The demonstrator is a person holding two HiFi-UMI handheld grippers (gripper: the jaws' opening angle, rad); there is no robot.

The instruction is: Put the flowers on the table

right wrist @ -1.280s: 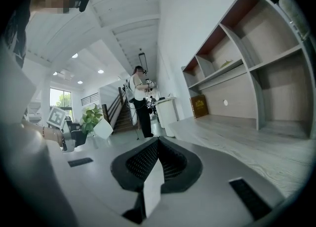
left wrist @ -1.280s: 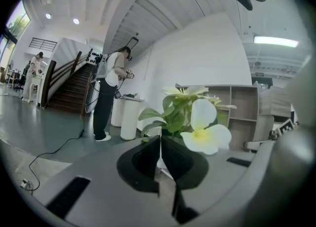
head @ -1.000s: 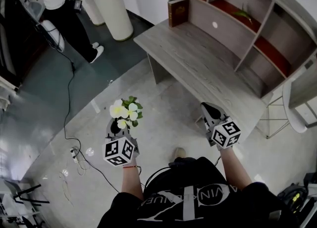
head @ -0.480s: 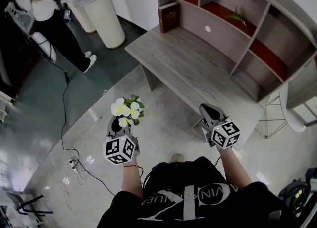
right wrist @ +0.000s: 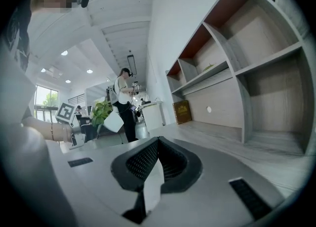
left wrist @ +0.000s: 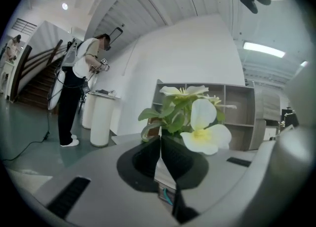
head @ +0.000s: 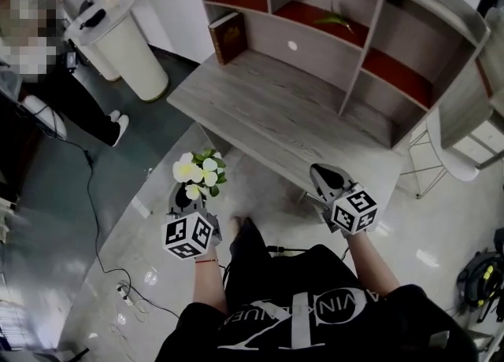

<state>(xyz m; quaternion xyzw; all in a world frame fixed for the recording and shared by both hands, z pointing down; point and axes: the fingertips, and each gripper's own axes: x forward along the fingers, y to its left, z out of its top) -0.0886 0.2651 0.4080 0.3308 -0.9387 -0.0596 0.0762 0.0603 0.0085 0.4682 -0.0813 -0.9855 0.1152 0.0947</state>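
A small bunch of white flowers (head: 198,172) with green leaves stands upright from my left gripper (head: 187,193), which is shut on its base. In the left gripper view the flowers (left wrist: 196,124) rise just beyond the closed jaw tips of the left gripper (left wrist: 160,140), and the stem end is hidden between them. My right gripper (head: 324,175) is shut and holds nothing; it hovers by the near edge of the grey wooden table (head: 276,120). The right gripper view shows the right gripper (right wrist: 157,143) with its pads together, the table (right wrist: 232,144) ahead and the flowers (right wrist: 100,111) off to the left.
A shelf unit (head: 378,30) stands along the back of the table, with a brown book (head: 228,35) at its left end and a green leaf (head: 335,18) in one compartment. A white round pedestal (head: 124,46) and a standing person (head: 43,85) are at the left. A cable (head: 94,211) runs across the floor, and a white chair (head: 449,152) stands at the right.
The table and shelves have come nearer and lower in the head view as I step forward. Both grippers keep their stance, and the flowers stay held in the left one.
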